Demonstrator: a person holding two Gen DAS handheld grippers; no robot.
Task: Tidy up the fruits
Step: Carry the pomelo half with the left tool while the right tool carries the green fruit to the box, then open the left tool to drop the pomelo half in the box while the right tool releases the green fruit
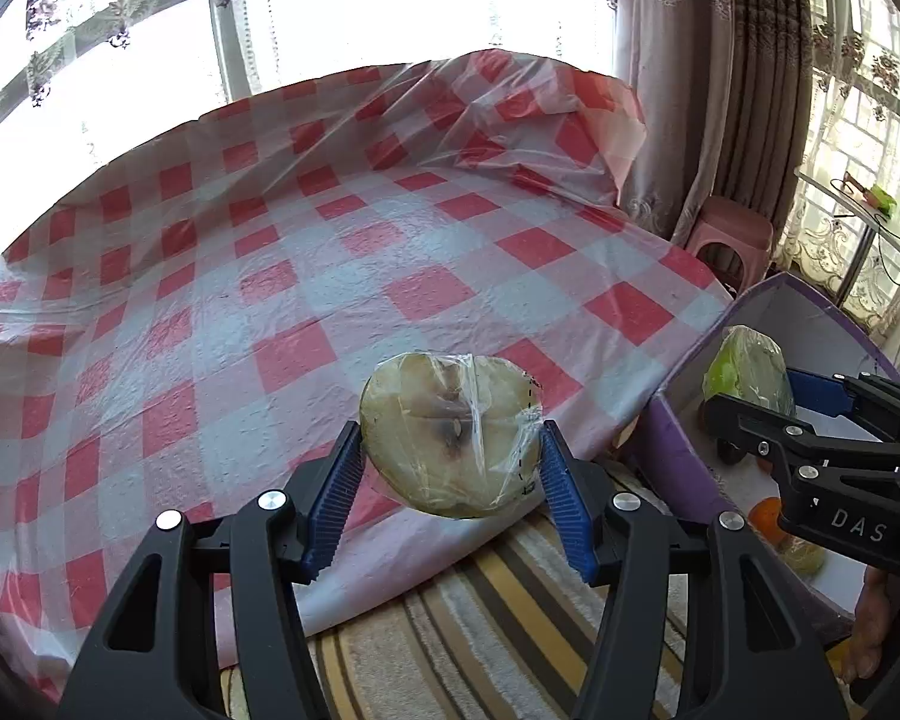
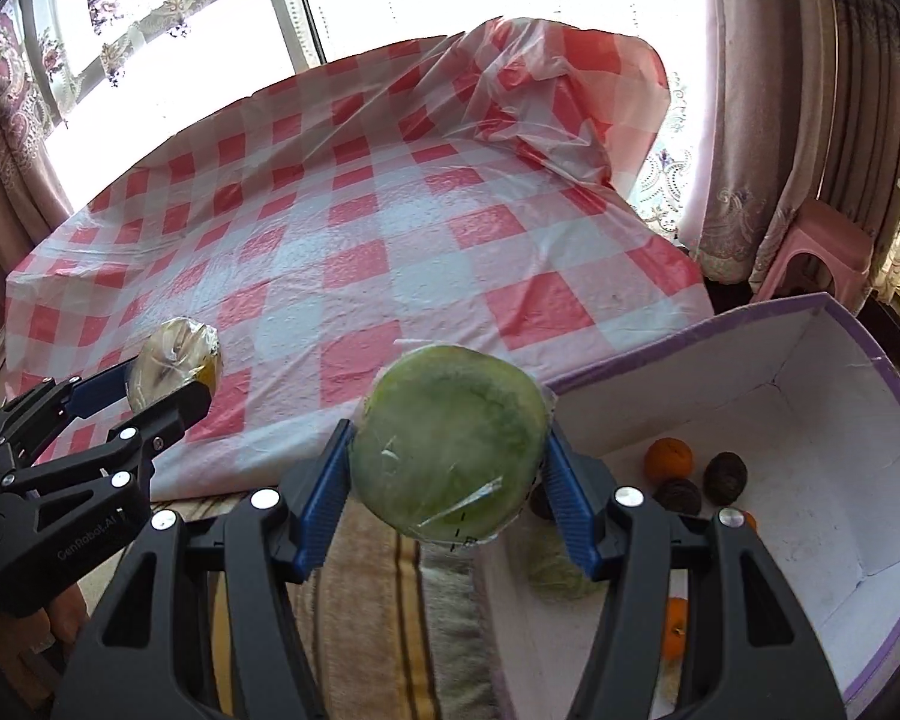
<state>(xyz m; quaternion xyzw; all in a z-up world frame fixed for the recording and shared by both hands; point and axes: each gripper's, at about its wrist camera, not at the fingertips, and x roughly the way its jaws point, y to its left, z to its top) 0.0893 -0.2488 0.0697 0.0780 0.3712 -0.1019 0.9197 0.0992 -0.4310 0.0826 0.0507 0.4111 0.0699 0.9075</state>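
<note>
My left gripper (image 1: 450, 450) is shut on a plastic-wrapped apple half (image 1: 450, 432), cut face towards the camera, held above the near edge of the red-checked table (image 1: 330, 252). It also shows in the right wrist view (image 2: 171, 360). My right gripper (image 2: 450, 468) is shut on a plastic-wrapped green fruit half (image 2: 450, 450), held above the near left corner of the purple-edged box (image 2: 810, 408). The left wrist view shows it too (image 1: 747, 369). In the box lie oranges (image 2: 667, 457), dark round fruits (image 2: 725, 475) and another green wrapped piece (image 2: 561, 567).
A striped rug (image 1: 498, 618) lies below both grippers. The checked cloth bunches up at the table's far right corner (image 2: 570, 96). A pink stool (image 2: 822, 252) stands by the curtains behind the box.
</note>
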